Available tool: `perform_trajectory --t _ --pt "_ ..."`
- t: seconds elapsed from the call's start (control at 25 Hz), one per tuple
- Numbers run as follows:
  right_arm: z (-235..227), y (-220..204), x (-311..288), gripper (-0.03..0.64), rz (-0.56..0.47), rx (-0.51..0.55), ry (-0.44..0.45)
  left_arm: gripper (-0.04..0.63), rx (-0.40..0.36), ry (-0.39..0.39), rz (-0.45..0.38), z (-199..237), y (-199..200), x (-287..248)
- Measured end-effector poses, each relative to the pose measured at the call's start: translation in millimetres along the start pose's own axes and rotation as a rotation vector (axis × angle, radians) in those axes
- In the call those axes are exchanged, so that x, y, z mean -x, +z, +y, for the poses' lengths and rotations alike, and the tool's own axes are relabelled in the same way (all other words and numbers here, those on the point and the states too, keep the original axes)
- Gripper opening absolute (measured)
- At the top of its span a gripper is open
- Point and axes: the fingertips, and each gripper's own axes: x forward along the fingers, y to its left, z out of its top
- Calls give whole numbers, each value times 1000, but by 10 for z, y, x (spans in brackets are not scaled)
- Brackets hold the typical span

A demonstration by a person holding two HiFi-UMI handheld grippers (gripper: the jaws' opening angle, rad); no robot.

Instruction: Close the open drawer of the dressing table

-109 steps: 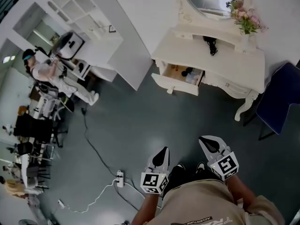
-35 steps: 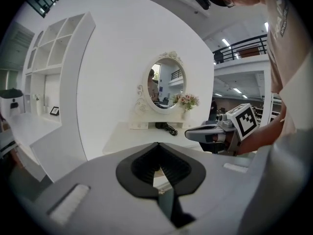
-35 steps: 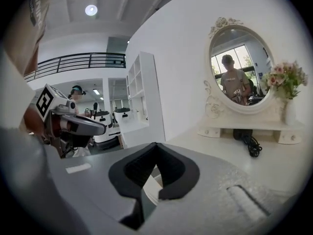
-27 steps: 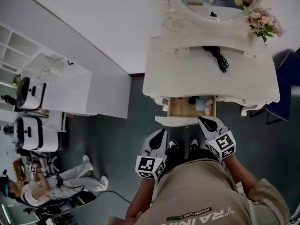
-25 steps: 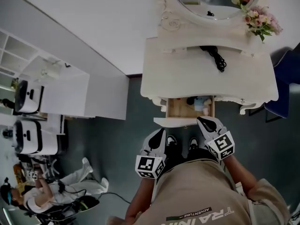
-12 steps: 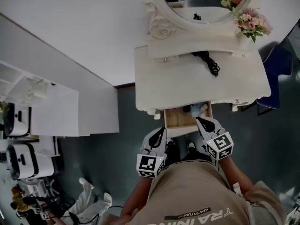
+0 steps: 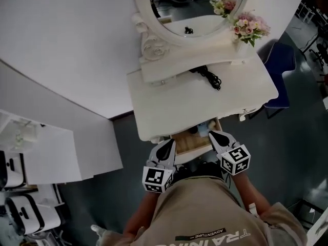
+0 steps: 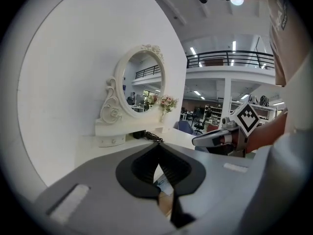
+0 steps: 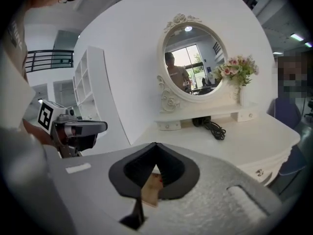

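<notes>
The white dressing table (image 7: 169, 101) stands against the wall. Its drawer (image 7: 196, 140) is open under the front edge, showing a wooden inside with small items. My left gripper (image 7: 170, 143) is shut and empty, its tip at the drawer's left front corner. My right gripper (image 7: 210, 133) is also shut and empty, over the drawer's right front part. In the left gripper view the shut jaws (image 8: 157, 146) point over the table top, with the right gripper (image 8: 215, 140) beside them. In the right gripper view the jaws (image 9: 155, 145) meet above the drawer's wood (image 9: 150, 190).
An oval mirror (image 7: 190, 4) and pink flowers (image 7: 249, 24) stand at the table's back, and a black cord (image 7: 207, 77) lies on top. A blue chair (image 7: 279, 65) is at the right. A white shelf unit (image 7: 51, 152) stands on the left.
The person has come up close to the dressing table. Both grippers, still shut, have moved forward onto the drawer's front. Less of the drawer shows from under the table top.
</notes>
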Motion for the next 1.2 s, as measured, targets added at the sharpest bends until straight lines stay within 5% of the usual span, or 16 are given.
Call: perform_trajectory --t 0.24,0.56,0.84,1.2 --pt "-122 -542 -7 3 104 -2 -80 17 24 -27 -1 -2 -87 70" --pt "-482 -1546 92 3 315 -134 -128 17 47 8 13 101 -60 96" --pt "-458 -2258 127 3 523 -177 -17 17 77 27 69 -79 -223 -58" --pt "-546 -2555 -148 3 687 -97 40 17 84 70 84 -255 -161 -66"
